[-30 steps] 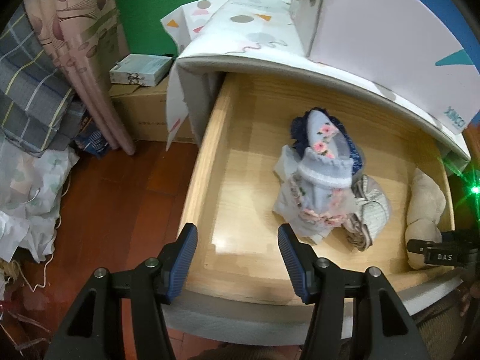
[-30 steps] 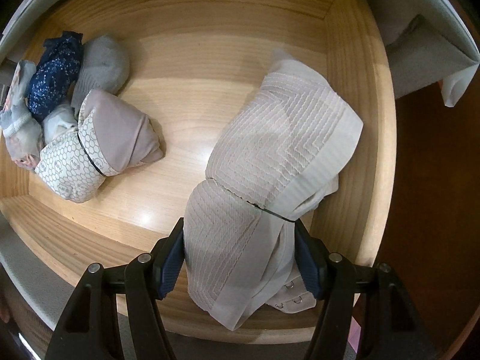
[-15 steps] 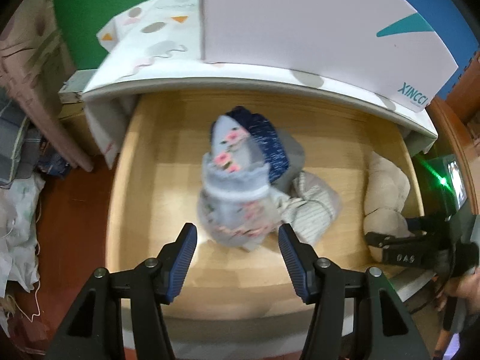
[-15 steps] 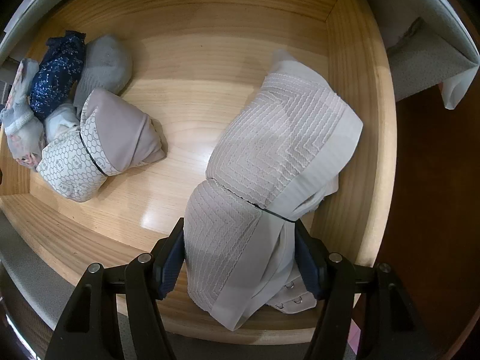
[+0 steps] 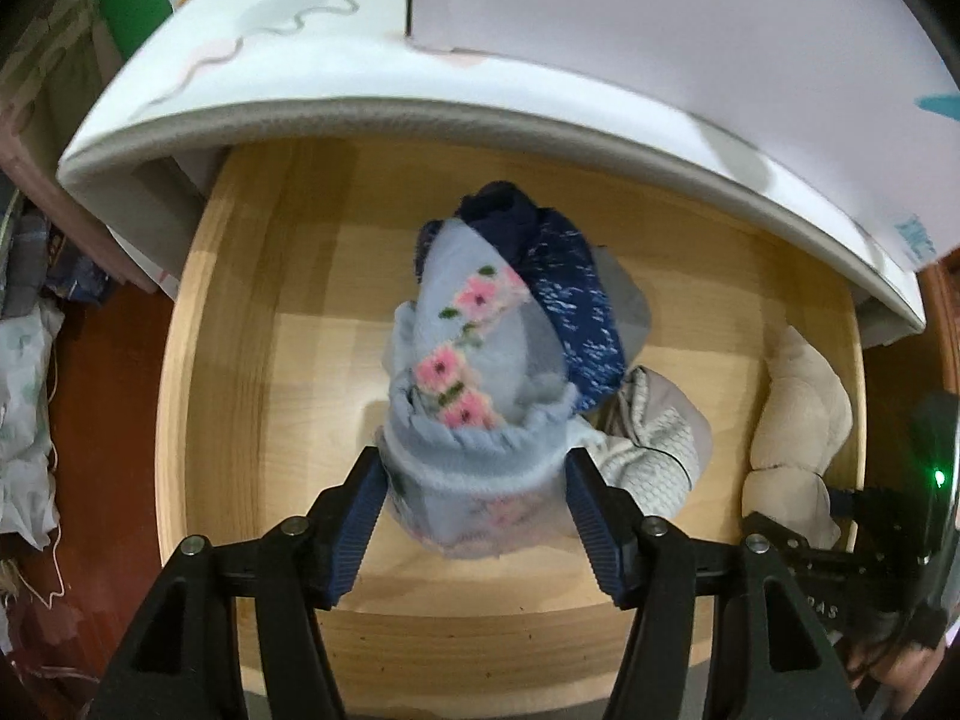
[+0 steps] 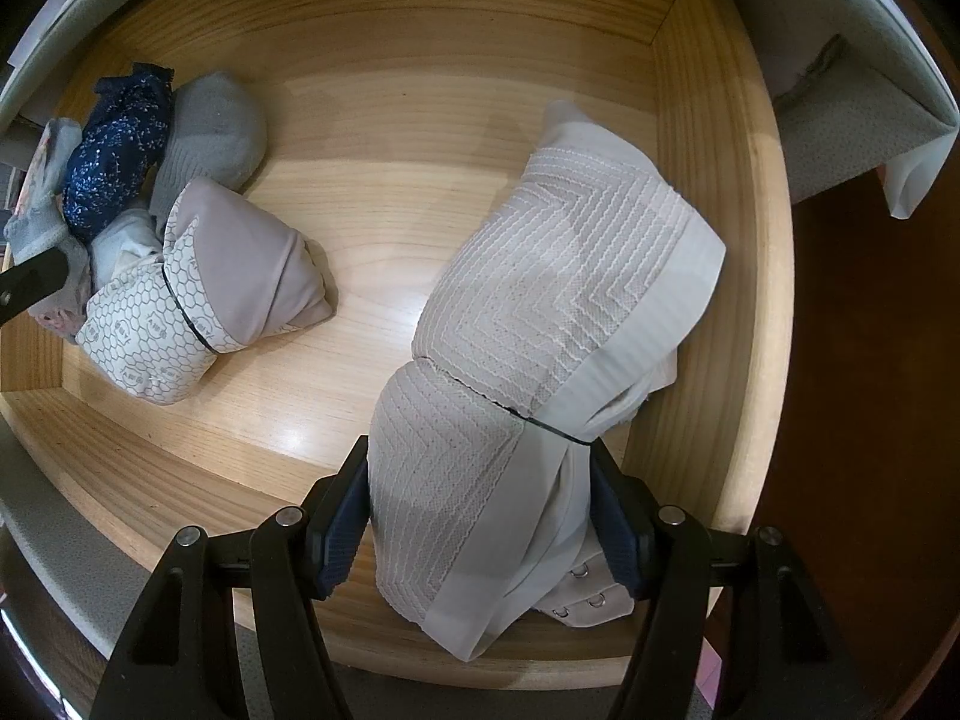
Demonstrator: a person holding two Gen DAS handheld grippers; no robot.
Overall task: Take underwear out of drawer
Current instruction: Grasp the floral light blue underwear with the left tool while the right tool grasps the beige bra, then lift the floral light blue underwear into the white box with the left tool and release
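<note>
The wooden drawer (image 6: 720, 240) is standing pulled out beneath a white patterned top (image 5: 258, 18), and it is holding two clusters of rolled laundry. Toward the left lies a heap: a pale blue floral bundle (image 5: 474, 372), a navy speckled roll (image 6: 117, 150), a grey sock (image 6: 210, 132) and a honeycomb-print roll (image 6: 174, 324) bound by a dark band. Toward the right wall, well apart from that heap, a beige underwear roll (image 6: 540, 348) is resting, textured with zigzag stitching, edged with a smooth white band, cinched by a thin dark elastic, with small hook eyelets showing at its near end.

The right gripper (image 6: 480, 516) is pointing down, its blue pads pressing both sides of the beige roll's near end. The left gripper (image 5: 474, 516) is straddling the near end of the floral bundle, its jaws opening; whether the pads are touching the cloth is hard to tell, since that view is blurring.

In the left view the beige roll (image 5: 798, 414) is partly cut off by the right tool's body.
</note>
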